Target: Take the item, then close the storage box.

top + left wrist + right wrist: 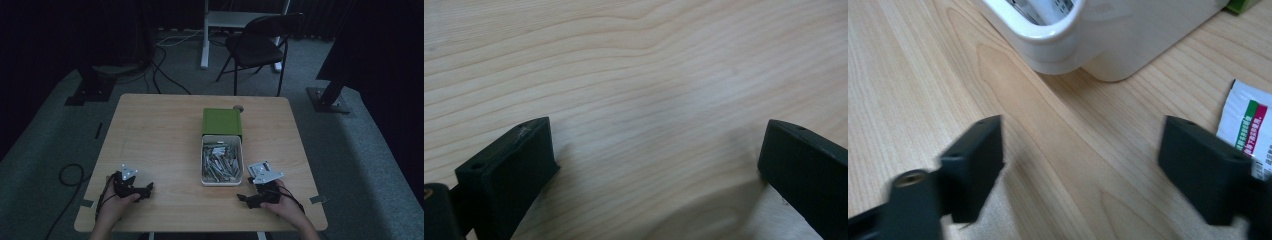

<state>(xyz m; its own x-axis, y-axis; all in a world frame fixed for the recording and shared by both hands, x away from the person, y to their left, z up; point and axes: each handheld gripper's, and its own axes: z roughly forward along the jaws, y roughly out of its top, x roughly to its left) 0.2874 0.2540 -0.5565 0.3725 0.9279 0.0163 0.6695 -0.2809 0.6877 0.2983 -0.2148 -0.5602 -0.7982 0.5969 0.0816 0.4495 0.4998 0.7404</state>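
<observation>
Both hands sit low at the near edge of the pale wooden table [160, 125], one toward each near corner. Left gripper [149, 189] rests near the front-left corner, jaws spread wide w/ nothing but bare wood grain between them in the left gripper view [659, 165]. Right gripper [243, 199] is toward the front-right, jaws also wide apart w/ only bare wood between them [1080, 170].

The thing in hand looks to be the small white flat sachet w/ green and pink print [1248, 130], lying flat on the table just beside the right gripper's one jaw in the right gripper view, not between the pads. Just beyond it sits the white rounded plastic tray [204, 165], mid-table toward the right, packed w/ more sachets [221, 160]; its corner shows close up [1048, 42]. A green box lid [222, 122] butts against the tray's far end.

Judgement: the sachet's prob. very light, thin and bendy, slick foil/paper skin. Lying flat, it gives the pads little to bite, so best taken by a short edge or corner, maybe slid to lift a lip first. Likely to flop or slip if pinched loosely.

Room: plenty of open wood left of the tray and along the near edge. Tight spot is betw. right gripper and tray wall, and the front edge is close behind both hands.
</observation>
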